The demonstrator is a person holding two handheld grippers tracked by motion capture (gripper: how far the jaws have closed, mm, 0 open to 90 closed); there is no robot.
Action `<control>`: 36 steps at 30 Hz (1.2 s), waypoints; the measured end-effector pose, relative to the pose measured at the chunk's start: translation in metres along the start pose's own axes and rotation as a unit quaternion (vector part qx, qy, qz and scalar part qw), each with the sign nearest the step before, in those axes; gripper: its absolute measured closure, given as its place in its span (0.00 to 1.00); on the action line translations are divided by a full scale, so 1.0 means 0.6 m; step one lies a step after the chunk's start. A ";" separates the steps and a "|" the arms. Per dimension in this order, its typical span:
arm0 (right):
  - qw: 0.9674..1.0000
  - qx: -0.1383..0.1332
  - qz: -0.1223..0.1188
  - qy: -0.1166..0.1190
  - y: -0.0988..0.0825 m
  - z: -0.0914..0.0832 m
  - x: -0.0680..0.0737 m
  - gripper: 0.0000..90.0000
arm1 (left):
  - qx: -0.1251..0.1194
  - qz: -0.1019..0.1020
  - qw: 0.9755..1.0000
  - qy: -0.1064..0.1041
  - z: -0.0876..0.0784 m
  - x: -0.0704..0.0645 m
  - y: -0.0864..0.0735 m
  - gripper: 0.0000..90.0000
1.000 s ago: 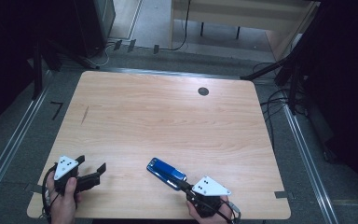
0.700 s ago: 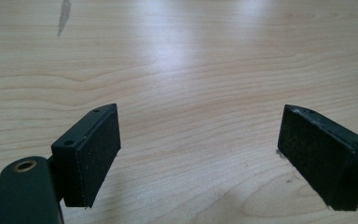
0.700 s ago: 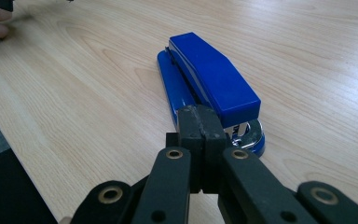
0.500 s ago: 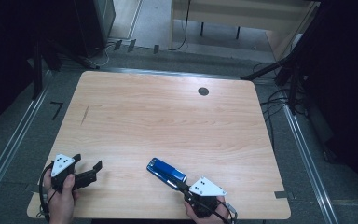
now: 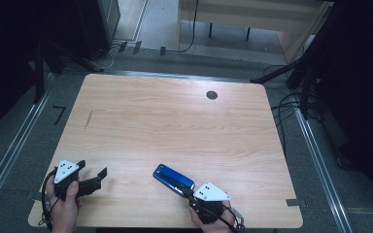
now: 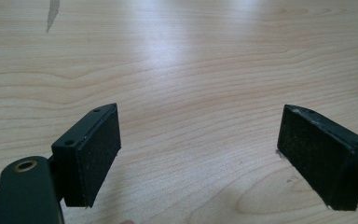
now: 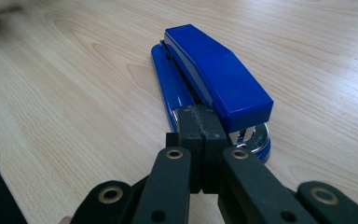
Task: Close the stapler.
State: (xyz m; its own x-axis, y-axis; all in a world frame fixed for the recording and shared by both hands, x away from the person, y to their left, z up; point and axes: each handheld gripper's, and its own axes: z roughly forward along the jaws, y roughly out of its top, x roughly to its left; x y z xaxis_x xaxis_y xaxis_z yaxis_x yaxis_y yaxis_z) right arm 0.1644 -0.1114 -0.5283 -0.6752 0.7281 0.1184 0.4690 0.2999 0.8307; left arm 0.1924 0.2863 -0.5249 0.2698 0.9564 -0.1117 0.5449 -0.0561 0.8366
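both hands barely moved: your right fingers [image 7: 200, 135] stay shut against the blue stapler [image 7: 214, 79], holding nothing; left fingers [image 6: 200, 154] wide, empty.

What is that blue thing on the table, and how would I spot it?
Look at the wooden table, along its near edge, right of the middle. A stapler lies there, just ahead of the closed right tongs. It is the table's one glossy blue thing.
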 end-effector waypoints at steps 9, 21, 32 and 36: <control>1.000 0.008 0.003 -0.001 -0.001 0.012 -0.005 1.00 | 0.002 0.001 1.000 -0.001 0.001 0.000 0.000 0.15; 1.000 0.013 -0.007 -0.018 0.005 0.016 -0.015 1.00 | 0.003 0.002 1.000 -0.001 0.001 -0.001 0.000 0.15; 0.999 0.018 -0.018 -0.031 0.007 0.022 -0.024 1.00 | 0.003 0.003 1.000 -0.001 0.001 -0.002 0.000 0.15; 0.999 0.015 -0.017 -0.039 0.009 0.025 -0.029 1.00 | 0.003 0.003 1.000 0.001 0.001 -0.002 0.000 0.15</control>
State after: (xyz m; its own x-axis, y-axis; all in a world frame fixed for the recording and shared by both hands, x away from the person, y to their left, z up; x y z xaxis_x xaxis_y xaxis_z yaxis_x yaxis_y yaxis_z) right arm 0.1870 -0.1132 -0.5342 -0.6451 0.7626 0.0477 0.4652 0.3424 0.8163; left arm 0.1922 0.2848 -0.5250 0.2723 0.9564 -0.1054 0.5486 -0.0643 0.8336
